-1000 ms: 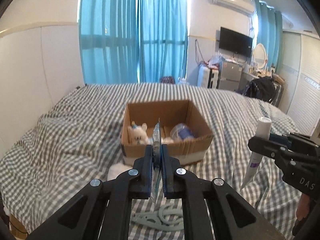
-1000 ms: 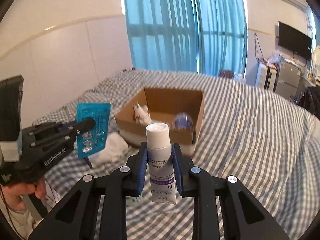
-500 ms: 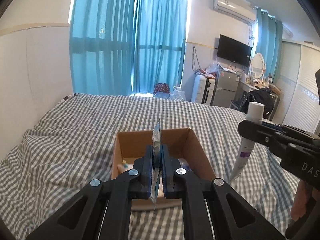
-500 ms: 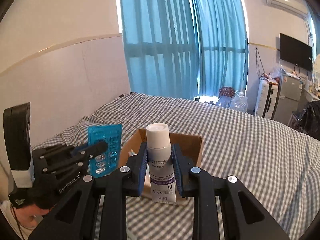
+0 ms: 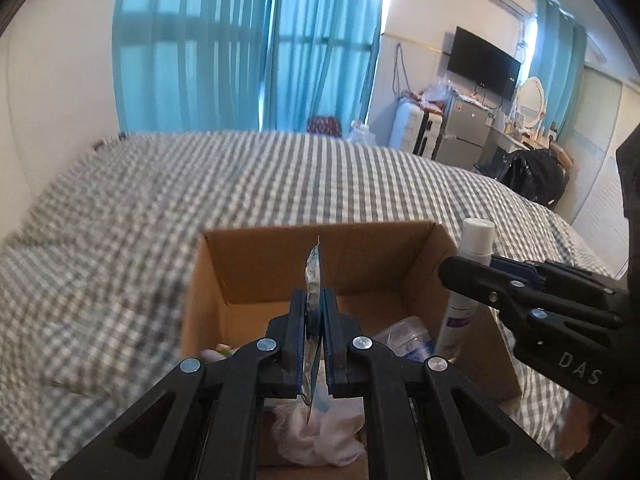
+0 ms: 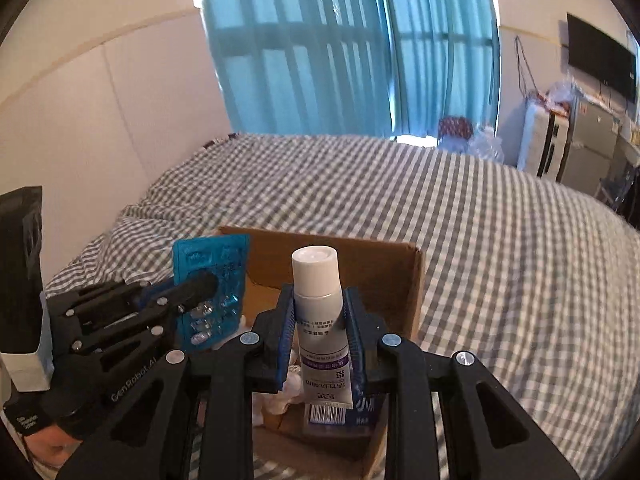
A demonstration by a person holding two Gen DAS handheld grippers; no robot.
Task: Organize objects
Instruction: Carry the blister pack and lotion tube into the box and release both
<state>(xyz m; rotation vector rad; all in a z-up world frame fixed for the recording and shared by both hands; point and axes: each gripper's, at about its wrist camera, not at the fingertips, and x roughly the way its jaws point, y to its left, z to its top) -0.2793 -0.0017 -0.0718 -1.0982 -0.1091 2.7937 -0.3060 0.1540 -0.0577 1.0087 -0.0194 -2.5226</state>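
An open cardboard box (image 5: 320,256) (image 6: 376,264) sits on the checked bed. My left gripper (image 5: 314,304) (image 6: 200,284) is shut on a blue blister pack (image 5: 313,280) (image 6: 212,280) and holds it upright over the box. My right gripper (image 6: 320,308) (image 5: 460,268) is shut on a white tube with a purple label (image 6: 320,304) (image 5: 466,280), upright over the box's right side. Inside the box lie a white plush toy (image 5: 320,436) and a clear wrapped item (image 5: 408,336).
The grey checked bedcover (image 5: 160,220) (image 6: 500,240) spreads around the box. Blue curtains (image 5: 248,48) hang behind the bed. A TV (image 5: 484,62), a small fridge and clutter stand at the far right. A white wall (image 6: 100,120) runs along the left.
Both grippers have moved forward and down with their loads. The box is now closer and lies directly under the blister pack and the tube.
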